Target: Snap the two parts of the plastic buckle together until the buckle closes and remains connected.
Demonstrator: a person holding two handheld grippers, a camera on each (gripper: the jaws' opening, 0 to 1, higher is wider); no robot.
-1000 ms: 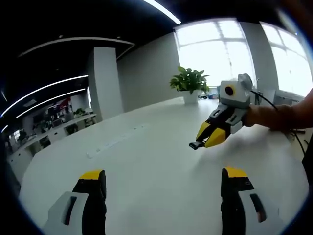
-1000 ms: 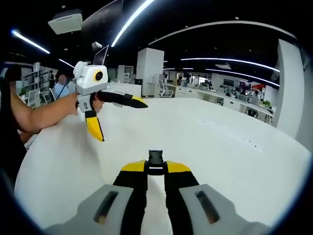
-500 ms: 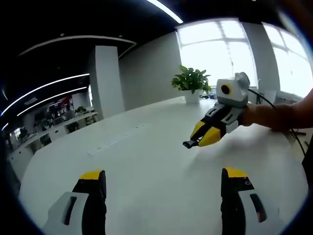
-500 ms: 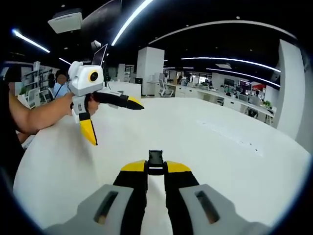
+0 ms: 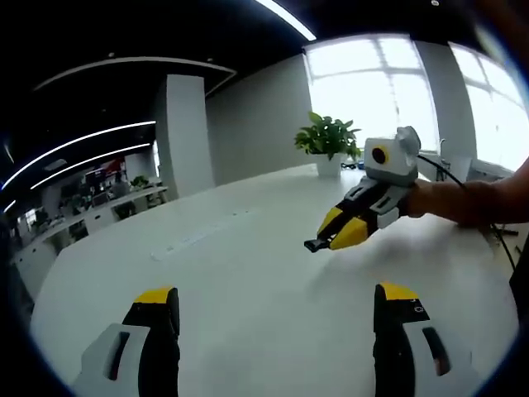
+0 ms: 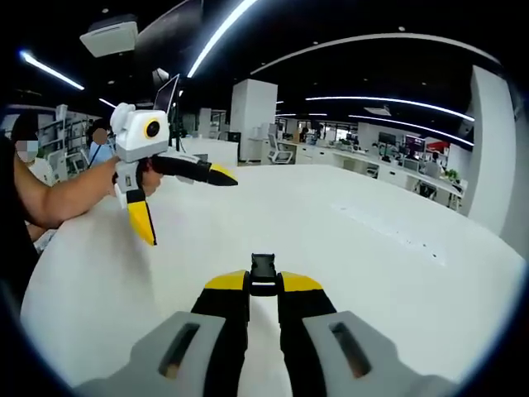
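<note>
Table: smooth white top, matt to faint satin, soft light bloom near the window in my left gripper view. Buckle part: black moulded plastic, dull sheen. Right gripper: yellow pads look matt plastic or rubber, grey housing smooth plastic. Left gripper: the same finish.

left gripper jaws spread wide, right gripper jaws pinched together
</note>
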